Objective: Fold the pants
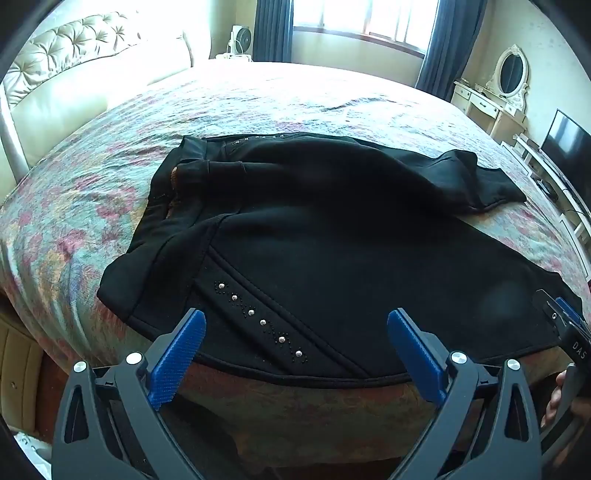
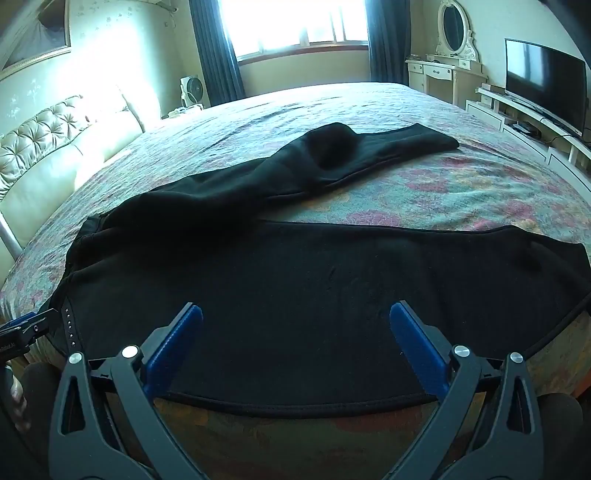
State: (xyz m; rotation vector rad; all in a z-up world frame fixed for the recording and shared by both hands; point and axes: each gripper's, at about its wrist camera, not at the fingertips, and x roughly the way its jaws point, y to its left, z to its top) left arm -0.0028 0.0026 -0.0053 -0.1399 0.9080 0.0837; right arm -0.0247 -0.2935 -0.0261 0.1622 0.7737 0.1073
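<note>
Closest in, the left tongs [image 1: 295, 347] are seen spread wide over the near edge of the bed [image 1: 258, 107], with nothing gripped between the blue pads [image 1: 177, 354]. Same story for the right tongs [image 2: 295, 343]: wide open, blue pads [image 2: 173, 350] held apart above the fabric, nothing caught in them. Each pair can be spotted at the edge of the other's view, so they're hovering side by side along that near edge.

Right under them the black pants [image 1: 314, 258] are laid out on the floral bedspread [image 1: 92, 206], with the near hem running just along the bed's near edge. A diagonal strip of silver studs [image 1: 258, 321] is seen on the pocket area just past the left tongs, and the waistband end is bunched up toward the left side of the bed. One leg is spread flat along the near edge toward the right; the other leg [image 2: 332, 162] is angled away toward the middle of the bed, rumpled and humped up partway along.

Farther back, a tufted cream headboard [image 1: 74, 40] is seen at the left side of the bed. Beyond the far edge there's a small white fan [image 2: 190, 90], a bright window [image 2: 299, 26] with dark blue curtains [image 2: 214, 55], a cream vanity with an oval mirror [image 2: 453, 27], and a TV [image 2: 543, 81] on a low white stand off to the right.
</note>
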